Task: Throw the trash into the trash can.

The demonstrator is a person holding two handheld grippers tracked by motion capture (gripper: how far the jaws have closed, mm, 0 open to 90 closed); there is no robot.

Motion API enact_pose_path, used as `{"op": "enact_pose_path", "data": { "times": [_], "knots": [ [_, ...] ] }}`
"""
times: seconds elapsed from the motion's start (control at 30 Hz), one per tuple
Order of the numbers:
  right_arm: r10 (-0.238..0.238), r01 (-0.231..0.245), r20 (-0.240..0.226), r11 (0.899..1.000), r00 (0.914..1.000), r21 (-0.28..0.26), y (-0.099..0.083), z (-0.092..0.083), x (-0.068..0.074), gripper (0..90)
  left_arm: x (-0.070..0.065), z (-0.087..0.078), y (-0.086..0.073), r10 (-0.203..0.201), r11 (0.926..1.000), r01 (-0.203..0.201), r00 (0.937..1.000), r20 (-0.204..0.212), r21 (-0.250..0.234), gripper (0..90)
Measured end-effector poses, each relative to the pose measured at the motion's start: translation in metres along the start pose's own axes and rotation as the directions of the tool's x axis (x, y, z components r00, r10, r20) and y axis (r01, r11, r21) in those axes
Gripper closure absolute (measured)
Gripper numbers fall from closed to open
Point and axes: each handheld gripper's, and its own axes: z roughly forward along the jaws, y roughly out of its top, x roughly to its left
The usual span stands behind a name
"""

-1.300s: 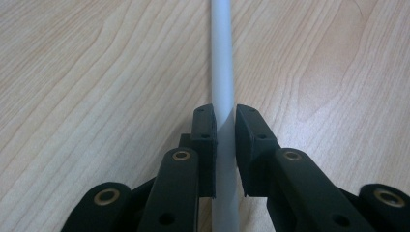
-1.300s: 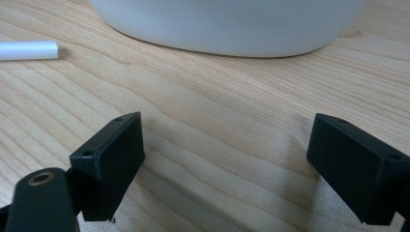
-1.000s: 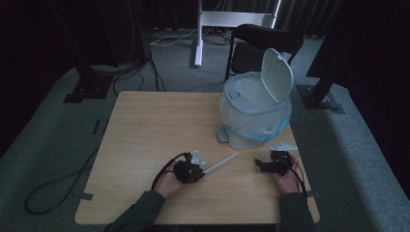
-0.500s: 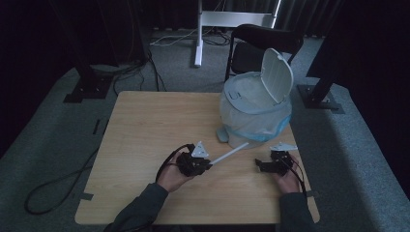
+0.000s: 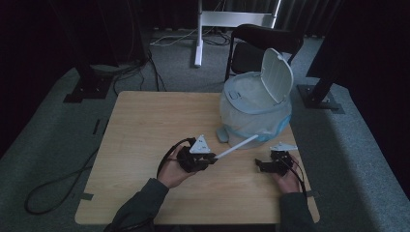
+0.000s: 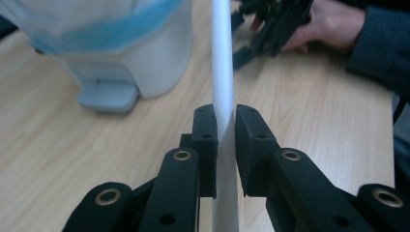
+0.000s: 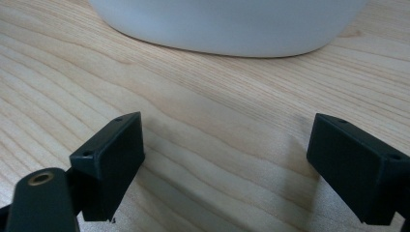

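Clamped in left gripper (image 5: 212,158) above table (image 5: 145,125), white stick (image 5: 237,145) angled toward lined bin (image 5: 251,113), lid (image 5: 277,75) raised; right gripper (image 5: 261,166) near bin's base. Stick (image 6: 223,72) pinched between pads, pedal (image 6: 107,95) alongside. Right gripper (image 7: 227,159) agape, bin (image 7: 232,24) ahead.

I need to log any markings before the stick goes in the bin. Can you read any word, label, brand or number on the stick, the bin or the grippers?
None can be read.
White stick: plain, no print.
Bin: no label to be seen on its wall, its lid or its blue-edged liner.
Grey plate on the left gripper: small dark marks, too small to read.
Right gripper: bare black jaws, no text.
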Motion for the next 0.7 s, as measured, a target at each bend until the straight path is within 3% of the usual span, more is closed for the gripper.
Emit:
{"op": "enact_pose_path", "data": {
  "times": [0.23, 0.37, 0.43, 0.53, 0.57, 0.7],
  "knots": [
    [0.0, 0.0, 0.0, 1.0, 1.0, 0.0, 0.0, 0.0, 0.0, 12.1, 0.004, -0.018, 0.021, 0.012, 0.9962, -0.015, 0.9994, -0.032, -0.086, 79.2],
    [0.001, -0.001, -0.001, 1.0, 1.0, 0.0, 0.0, 0.0, 0.0, 12.1, 0.005, -0.023, 0.027, 0.023, 0.9944, -0.027, 0.9989, -0.041, -0.102, 79.3],
    [-0.001, 0.001, -0.001, 1.0, 1.0, 0.0, 0.0, 0.0, 0.0, 12.1, 0.008, -0.03, 0.036, 0.032, 0.9907, -0.041, 0.9973, -0.066, -0.13, 79.2],
    [0.0, 0.0, 0.0, 1.0, 1.0, 0.0, 0.0, 0.0, 0.0, 12.1, 0.014, -0.033, 0.04, 0.02, 0.9883, -0.032, 0.9965, -0.081, -0.149, 79.2],
    [0.0, 0.0, 0.0, 1.0, 1.0, 0.0, 0.0, 0.0, 0.0, 12.1, 0.02, -0.033, 0.044, -0.001, 0.9845, -0.016, 0.9956, -0.094, -0.175, 79.2],
    [0.001, -0.001, 0.0, 1.0, 1.0, 0.0, 0.0, 0.0, 0.0, 12.1, 0.034, -0.03, 0.049, -0.048, 0.9794, 0.025, 0.9924, -0.113, -0.2, 79.2]
  ]
}}
